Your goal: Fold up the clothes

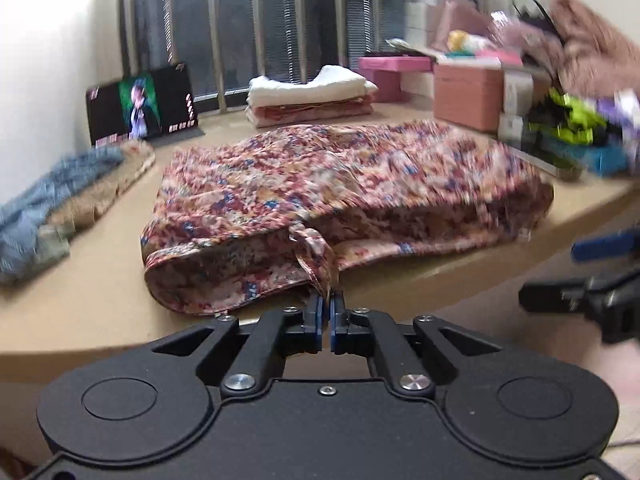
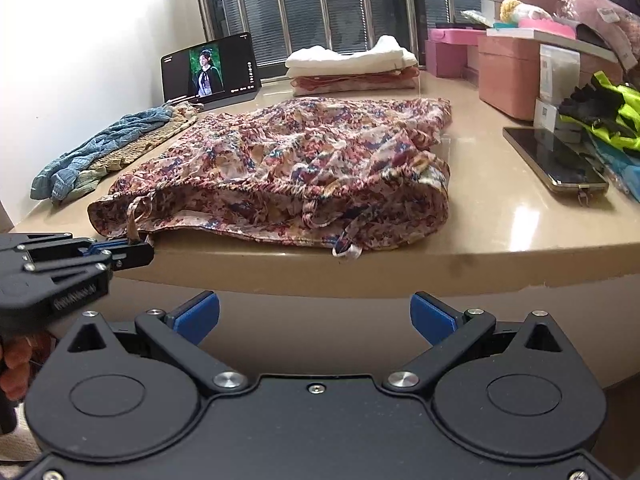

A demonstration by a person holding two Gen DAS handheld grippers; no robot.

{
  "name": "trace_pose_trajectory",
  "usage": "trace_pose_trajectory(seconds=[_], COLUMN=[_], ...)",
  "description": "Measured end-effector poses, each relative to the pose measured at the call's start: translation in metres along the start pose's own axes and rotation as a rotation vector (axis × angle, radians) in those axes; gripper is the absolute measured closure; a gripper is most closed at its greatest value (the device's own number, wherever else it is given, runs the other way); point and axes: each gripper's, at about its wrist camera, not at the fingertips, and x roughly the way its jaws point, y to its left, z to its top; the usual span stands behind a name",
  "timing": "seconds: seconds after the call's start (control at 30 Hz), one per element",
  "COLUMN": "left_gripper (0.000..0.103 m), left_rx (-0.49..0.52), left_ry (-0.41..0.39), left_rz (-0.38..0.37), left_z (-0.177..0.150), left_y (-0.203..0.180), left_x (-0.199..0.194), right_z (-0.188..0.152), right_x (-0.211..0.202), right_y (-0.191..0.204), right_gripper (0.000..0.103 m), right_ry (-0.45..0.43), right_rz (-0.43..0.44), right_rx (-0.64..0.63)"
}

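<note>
item: floral garment (image 2: 280, 168), front edge of table (image 2: 500, 240); light, limp, slippery. my left gripper (image 1: 326, 306) pinches its strap (image 1: 316, 256); right gripper (image 2: 314, 318) gapes empty. i'd take the other strap loop (image 2: 348, 248).

We found bare counter (image 2: 492, 216) only right of the floral garment (image 2: 280, 160), up to the phone (image 2: 554, 160). Left of the garment, the blue cloth (image 2: 92, 152) crowded the edge. Behind the garment, folded stack (image 2: 352, 68), tablet (image 2: 210, 70) and pink box (image 2: 508, 76) blocked the way.
</note>
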Motion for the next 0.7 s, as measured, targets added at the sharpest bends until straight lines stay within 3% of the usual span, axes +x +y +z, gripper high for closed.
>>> trace_pose_trajectory(seconds=[0.3,0.5,0.7], left_gripper=[0.1,0.1,0.1], left_rx=[-0.151,-0.292,-0.318], left_ry=[-0.095,-0.119,-0.131], left_rz=[-0.053,-0.137,-0.159], left_z=[0.035,0.049,0.059], left_y=[0.034,0.056,0.062], left_x=[-0.028,-0.036,-0.037], right_z=[0.028,0.057,0.078], right_x=[0.001,0.011,0.04], right_y=[0.008,0.021,0.049], right_gripper=[0.0,0.001,0.014], right_ry=[-0.093,-0.146,-0.106], right_rz=[0.015,0.035,0.087], right_rx=[-0.142,-0.266,-0.442])
